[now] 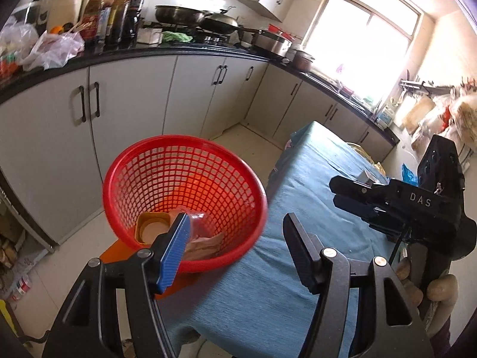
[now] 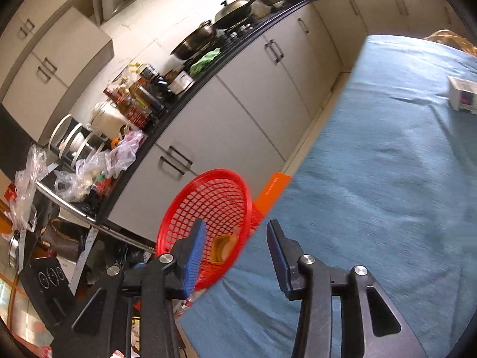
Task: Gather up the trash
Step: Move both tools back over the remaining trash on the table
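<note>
A red mesh basket [image 1: 184,191] [image 2: 208,208] sits at the near corner of the table with the blue cloth [image 1: 304,208] [image 2: 372,179], resting on an orange flat piece [image 2: 272,191]. Inside it lie a yellow square lid [image 1: 150,228] [image 2: 223,247] and a crumpled brownish wrapper [image 1: 205,244]. My left gripper [image 1: 238,250] hovers just before the basket's rim, open, with nothing between its fingers. My right gripper [image 2: 237,253] is also open and holds nothing, beside the basket over the cloth. In the left wrist view it [image 1: 340,192] shows at the right, held by a hand [image 1: 441,292].
A small white box [image 2: 462,95] lies far out on the cloth. A black counter [image 1: 179,49] carries bottles, plastic bags [image 1: 50,49] and pans over grey cabinets [image 1: 128,101]. A strip of tiled floor [image 1: 238,137] runs between cabinets and table.
</note>
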A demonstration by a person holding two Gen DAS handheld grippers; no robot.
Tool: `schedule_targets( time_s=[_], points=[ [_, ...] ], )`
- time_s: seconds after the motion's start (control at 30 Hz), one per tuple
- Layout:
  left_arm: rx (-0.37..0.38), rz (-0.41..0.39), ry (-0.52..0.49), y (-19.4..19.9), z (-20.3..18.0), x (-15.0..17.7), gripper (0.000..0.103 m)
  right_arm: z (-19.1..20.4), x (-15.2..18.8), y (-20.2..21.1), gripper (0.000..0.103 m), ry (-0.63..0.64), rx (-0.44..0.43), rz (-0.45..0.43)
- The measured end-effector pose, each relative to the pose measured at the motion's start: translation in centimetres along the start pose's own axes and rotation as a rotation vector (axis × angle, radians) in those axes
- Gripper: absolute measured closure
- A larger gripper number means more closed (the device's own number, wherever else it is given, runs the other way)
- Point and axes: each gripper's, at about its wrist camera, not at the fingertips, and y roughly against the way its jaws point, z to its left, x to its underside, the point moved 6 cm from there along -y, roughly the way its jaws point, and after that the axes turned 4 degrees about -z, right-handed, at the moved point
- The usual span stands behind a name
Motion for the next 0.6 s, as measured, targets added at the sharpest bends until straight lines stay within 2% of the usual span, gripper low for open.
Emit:
schedule_targets(
  time_s=[0.1,0.27,0.47,0.57,0.6],
  points=[
    [0.010,0.001,-0.032,0.2,-1.5,0.2,0.040,-1.6,0.1,1.7,0.053,-0.003,0.035,-0.024],
    [0.029,0.012,-0.085,0.1,-4.3,0.9,0.040,-4.9,0.3,5.2,0.052,-0.022,0.100,-0.075],
    [0.065,0.029,-0.155,-0.3,-8.4,1.9,0.040,-8.4,0.6,11.5,0.051,0.046,0.263,-0.222],
    [0.084,0.041,-0.200,-0.6,-10.7,2.7,0.039,-10.5,0.8,14.9,0.033,0.041,0.314,-0.312],
    [0.092,0.047,-0.216,-0.8,-11.6,3.0,0.039,-11.4,0.9,16.2,0.031,0.030,0.322,-0.337]
  ],
)
